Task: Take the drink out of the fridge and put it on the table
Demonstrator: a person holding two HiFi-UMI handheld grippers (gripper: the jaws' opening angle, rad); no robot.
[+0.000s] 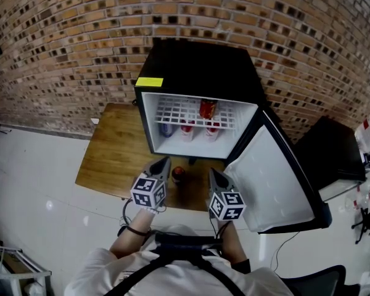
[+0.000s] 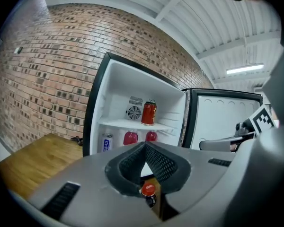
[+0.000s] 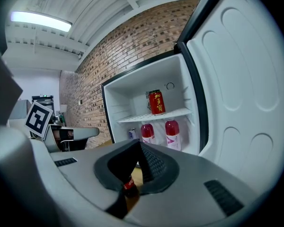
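- The left gripper (image 1: 165,160) is shown in its own view with fingers (image 2: 131,167) clenched on nothing; a fan (image 2: 134,111) on the fridge's back wall is seen only there.
- The red-capped bottle (image 1: 179,175) is stood on the counter (image 1: 111,159) before the open fridge (image 1: 197,66), between both grippers, untouched.
- The right gripper (image 1: 212,171) is likewise clenched and empty, beside the swung-out door (image 1: 277,177).
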